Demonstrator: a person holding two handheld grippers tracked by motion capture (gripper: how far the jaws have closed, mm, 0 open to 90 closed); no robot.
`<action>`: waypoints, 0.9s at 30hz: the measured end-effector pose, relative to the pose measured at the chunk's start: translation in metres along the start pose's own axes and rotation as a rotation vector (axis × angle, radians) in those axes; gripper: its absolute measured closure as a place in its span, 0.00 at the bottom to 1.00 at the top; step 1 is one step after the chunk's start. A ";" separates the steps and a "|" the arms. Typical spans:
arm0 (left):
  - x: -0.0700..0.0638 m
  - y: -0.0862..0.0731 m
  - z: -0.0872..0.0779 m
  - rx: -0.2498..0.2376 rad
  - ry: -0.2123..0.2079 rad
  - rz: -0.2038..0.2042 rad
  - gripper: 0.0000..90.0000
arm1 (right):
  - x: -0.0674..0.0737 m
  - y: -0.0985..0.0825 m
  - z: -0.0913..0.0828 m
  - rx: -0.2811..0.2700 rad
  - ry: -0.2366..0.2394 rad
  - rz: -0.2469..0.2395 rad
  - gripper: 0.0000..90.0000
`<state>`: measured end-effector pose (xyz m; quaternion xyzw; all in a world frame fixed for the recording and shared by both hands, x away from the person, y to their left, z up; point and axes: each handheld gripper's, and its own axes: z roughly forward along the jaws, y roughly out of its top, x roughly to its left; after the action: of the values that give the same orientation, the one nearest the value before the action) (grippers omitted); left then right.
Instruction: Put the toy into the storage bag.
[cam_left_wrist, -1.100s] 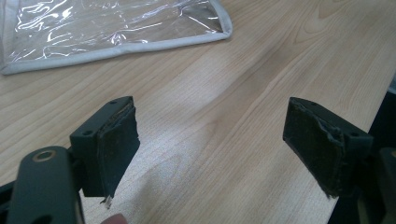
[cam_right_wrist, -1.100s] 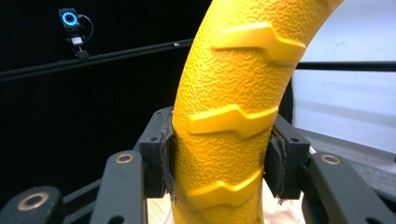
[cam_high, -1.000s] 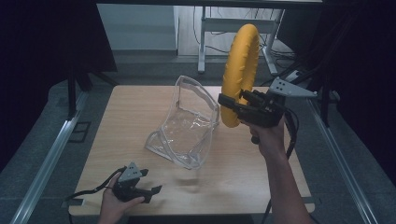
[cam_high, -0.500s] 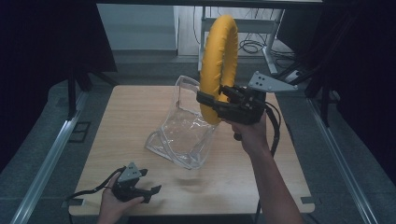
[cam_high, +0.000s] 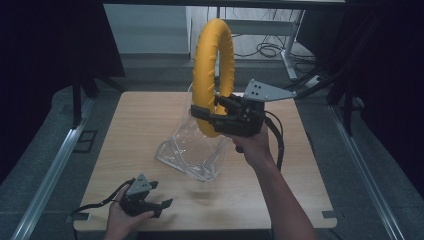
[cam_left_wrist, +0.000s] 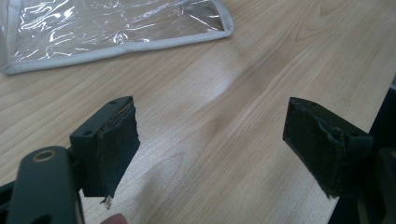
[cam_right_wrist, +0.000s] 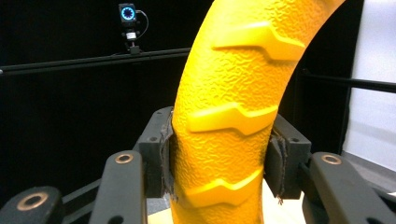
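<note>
Right gripper (cam_high: 200, 114) clamped on yellow ring (cam_high: 212, 70), raised above clear pouch (cam_high: 192, 150); left gripper (cam_high: 162, 205) agape on worktop (cam_high: 300, 175). Ring lifted; bagging seemingly left.

1. Both grippers are black; the right gripper (cam_high: 199, 116) carries a grey three-cornered plate (cam_high: 266, 91) with small holes.
2. A black cable (cam_high: 276, 140) loops off the right gripper, another off the left gripper (cam_high: 161, 208).
3. Brass-coloured rivets (cam_right_wrist: 124, 158) stud the arms; the dark pads (cam_left_wrist: 117, 147) look frayed.
4. Both forearms are bare.

Yellow ridged ring (cam_high: 214, 75), clear pouch (cam_high: 192, 152)
</note>
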<state>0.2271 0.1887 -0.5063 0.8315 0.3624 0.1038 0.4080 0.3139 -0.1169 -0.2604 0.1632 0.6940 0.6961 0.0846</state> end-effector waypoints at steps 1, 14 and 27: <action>0.000 0.000 0.000 0.000 0.000 0.000 0.20 | 0.000 -0.002 0.002 0.002 0.008 0.006 0.56; 0.000 0.000 0.001 0.009 -0.002 0.004 0.20 | -0.001 -0.025 0.019 0.045 0.067 0.045 0.56; 0.000 -0.001 0.003 0.020 -0.001 0.011 0.20 | -0.006 -0.055 0.026 0.078 0.098 0.090 0.56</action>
<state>0.2280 0.1875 -0.5084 0.8376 0.3586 0.1022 0.3992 0.3220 -0.0935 -0.3156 0.1631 0.7157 0.6789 0.0131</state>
